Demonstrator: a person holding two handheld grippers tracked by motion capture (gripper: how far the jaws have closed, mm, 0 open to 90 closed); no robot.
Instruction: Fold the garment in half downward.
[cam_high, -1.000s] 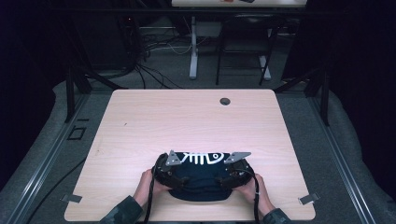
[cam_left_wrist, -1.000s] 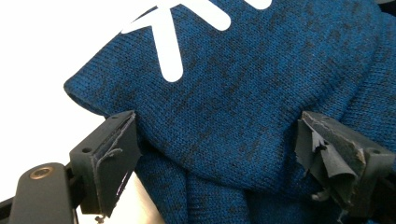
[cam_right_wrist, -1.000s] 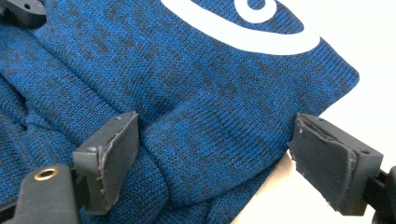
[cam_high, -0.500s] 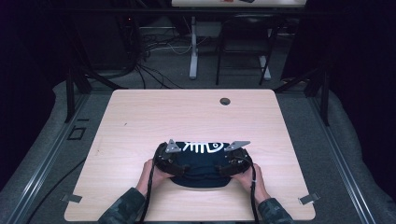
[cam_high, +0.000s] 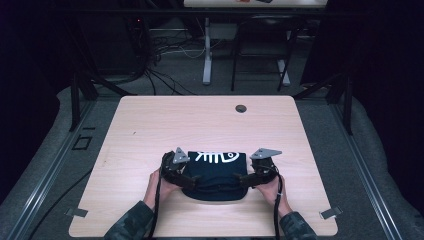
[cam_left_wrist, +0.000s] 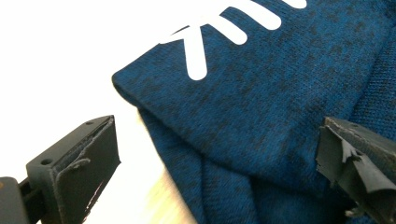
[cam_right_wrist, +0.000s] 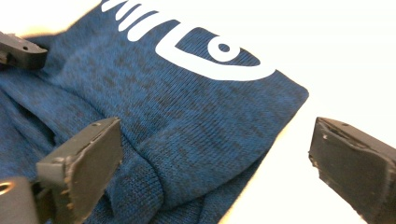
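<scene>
At the near edge of the counter (cam_high: 150, 125), midway along it, lies a folded blue shirt (cam_high: 216, 175) with both tongs at its ends: left tongs (cam_left_wrist: 215, 163) spread astride the left fold, right tongs (cam_right_wrist: 215, 163) spread astride the right. Soft, light knit, it should sag and bunch, so pinching the doubled corners looks best. Beyond it, bare wood runs to the far edge, where a small hole (cam_high: 241, 108) sits.

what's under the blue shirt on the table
The folded blue shirt lies flat on the wooden table; bare tabletop shows around it. Whatever sits between its folded layers or beneath them is covered by the cloth.
</scene>
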